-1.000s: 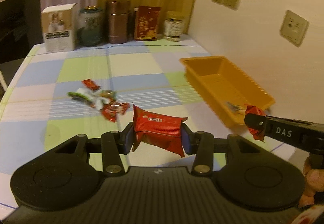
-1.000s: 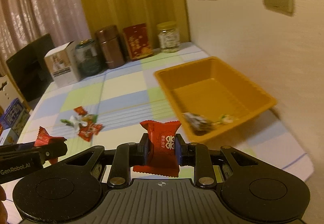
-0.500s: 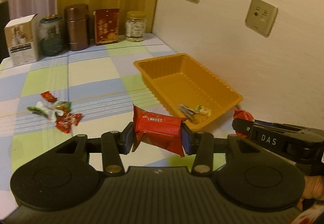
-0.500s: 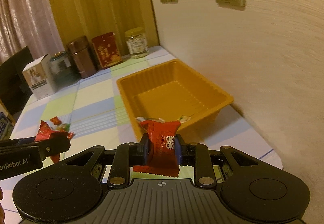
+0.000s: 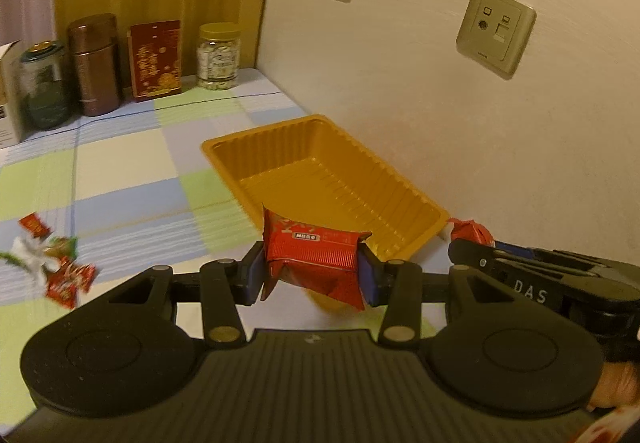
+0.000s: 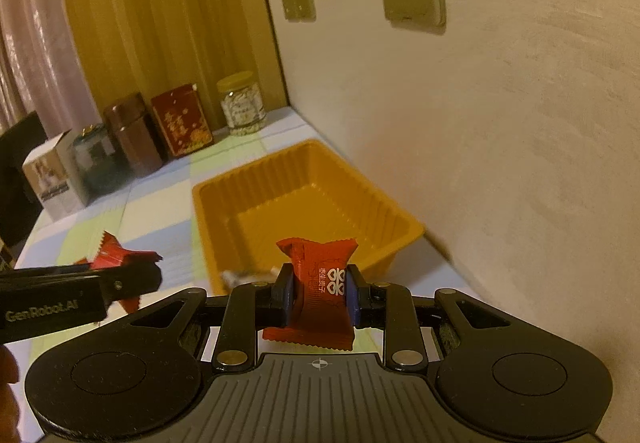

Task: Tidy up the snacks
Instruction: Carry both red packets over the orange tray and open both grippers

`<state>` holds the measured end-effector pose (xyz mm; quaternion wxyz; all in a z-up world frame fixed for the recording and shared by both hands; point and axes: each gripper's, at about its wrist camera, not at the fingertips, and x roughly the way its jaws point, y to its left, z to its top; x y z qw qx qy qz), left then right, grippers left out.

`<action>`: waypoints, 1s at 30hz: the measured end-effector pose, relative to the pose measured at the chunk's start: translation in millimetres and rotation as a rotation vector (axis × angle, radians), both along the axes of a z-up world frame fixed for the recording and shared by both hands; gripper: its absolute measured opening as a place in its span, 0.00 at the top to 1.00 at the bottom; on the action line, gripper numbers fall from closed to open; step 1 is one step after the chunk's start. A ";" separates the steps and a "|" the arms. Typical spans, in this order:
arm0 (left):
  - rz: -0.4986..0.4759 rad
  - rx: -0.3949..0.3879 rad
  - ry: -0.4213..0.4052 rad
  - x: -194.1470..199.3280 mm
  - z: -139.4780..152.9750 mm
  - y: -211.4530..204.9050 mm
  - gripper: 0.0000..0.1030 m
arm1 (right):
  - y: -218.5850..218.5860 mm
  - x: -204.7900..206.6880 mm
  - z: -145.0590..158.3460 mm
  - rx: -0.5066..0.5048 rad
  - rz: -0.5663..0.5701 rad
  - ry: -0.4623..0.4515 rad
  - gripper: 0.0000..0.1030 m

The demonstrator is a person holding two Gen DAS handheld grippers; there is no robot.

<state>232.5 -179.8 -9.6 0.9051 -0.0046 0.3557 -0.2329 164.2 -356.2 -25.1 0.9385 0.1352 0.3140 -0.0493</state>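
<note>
While I look along the left gripper (image 5: 312, 275), its jaws are clamped on a red packet (image 5: 314, 257) with a ribbed wrapper, held over the near end of the orange tray (image 5: 320, 179). That tray sits against the wall at the right edge of the table (image 5: 132, 171), on the checked cloth. Its floor, as far as I see past the packet, shows bare ribbed plastic. Off to the right I see the right gripper (image 5: 466, 243) side-on, a red sweet (image 5: 466, 231) pinched at its tip, just beyond the tray's near right corner. Loose sweets (image 5: 52, 263) lie in a small heap near the left edge of the table. Along the far edge stand a glass jar (image 5: 42, 85), a brown tin (image 5: 94, 63), a red box (image 5: 155, 59) and a clear jar (image 5: 219, 57).

From the right wrist view, my right gripper (image 6: 318, 285) has its jaws shut on a red sweet (image 6: 320, 283) with white print, held above the tray's (image 6: 304, 199) near rim. A silvery wrapper (image 6: 240, 275) shows inside the tray by its near left corner, partly hidden by the fingers. The left gripper (image 6: 152, 269) comes in from the left, with its packet (image 6: 114, 253) in its tip, beside the tray's left wall.
</note>
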 end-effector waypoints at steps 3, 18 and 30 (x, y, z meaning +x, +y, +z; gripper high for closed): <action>-0.015 0.005 -0.002 16.7 -2.8 -12.3 0.59 | -10.2 13.9 1.1 -0.004 -0.005 -0.002 0.74; -0.069 0.008 0.043 85.6 -29.8 -55.4 0.58 | -40.7 69.7 -10.2 0.004 -0.013 0.020 0.74; -0.047 -0.024 0.065 98.5 -35.4 -41.6 0.36 | -42.6 79.9 -23.3 0.024 -0.023 0.044 0.74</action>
